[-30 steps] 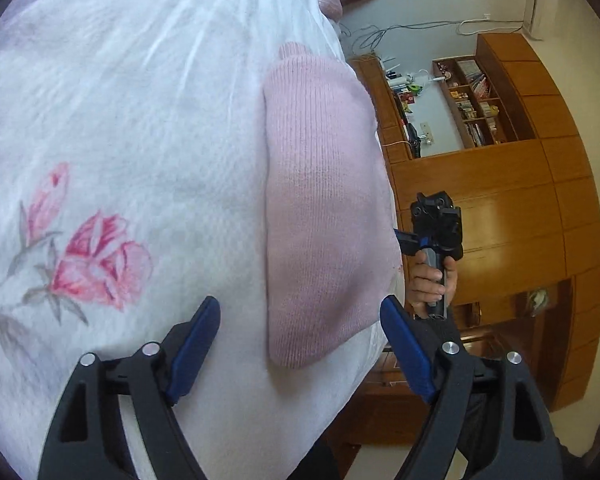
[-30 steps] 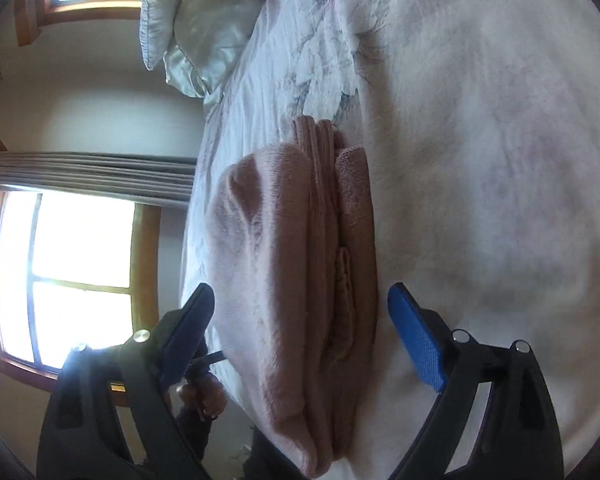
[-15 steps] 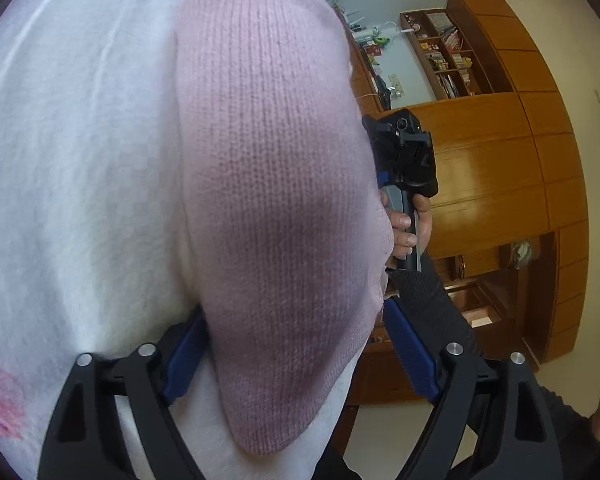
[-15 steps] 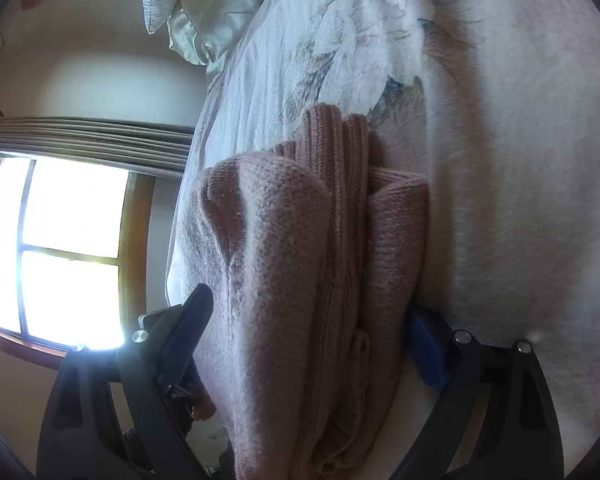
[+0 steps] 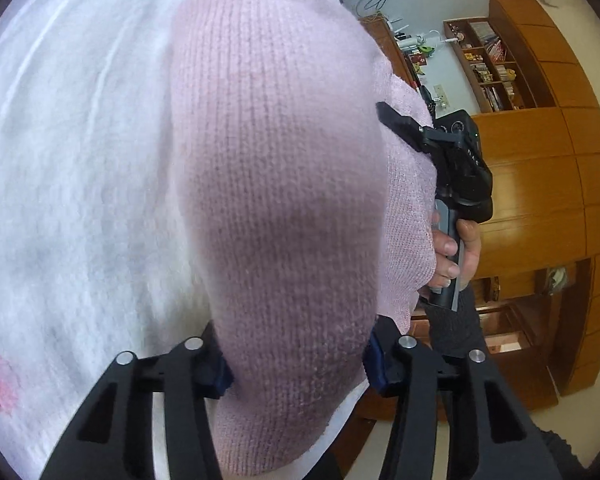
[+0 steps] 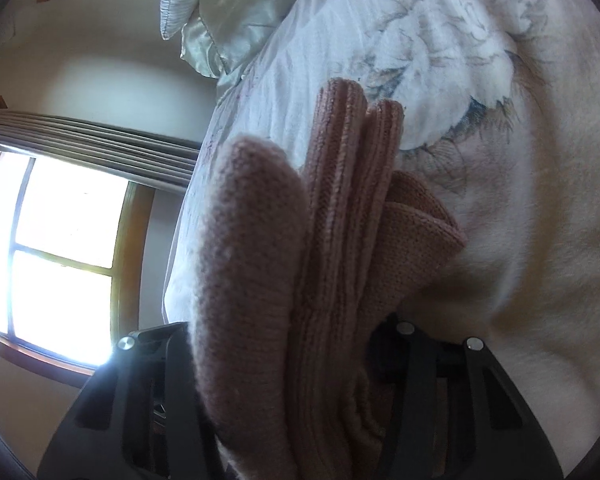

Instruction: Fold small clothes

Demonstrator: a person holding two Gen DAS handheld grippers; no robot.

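The left gripper (image 5: 296, 376) is closing its fingers on one end of the folded pink knit garment (image 5: 276, 184), which is lying on the floral bedspread (image 5: 76, 184) at the bed's edge. The right gripper (image 6: 288, 360) is clamping its fingers on the opposite end of the garment (image 6: 340, 240), where the stacked layers are bunching between them. A hand (image 5: 456, 248) is holding the right gripper's handle.

no readable text from my feed. faint pale marks on other hand-held gripper's black body (image 5: 466, 160), too small to read. book spines on shelf (image 5: 490, 66) blurred.
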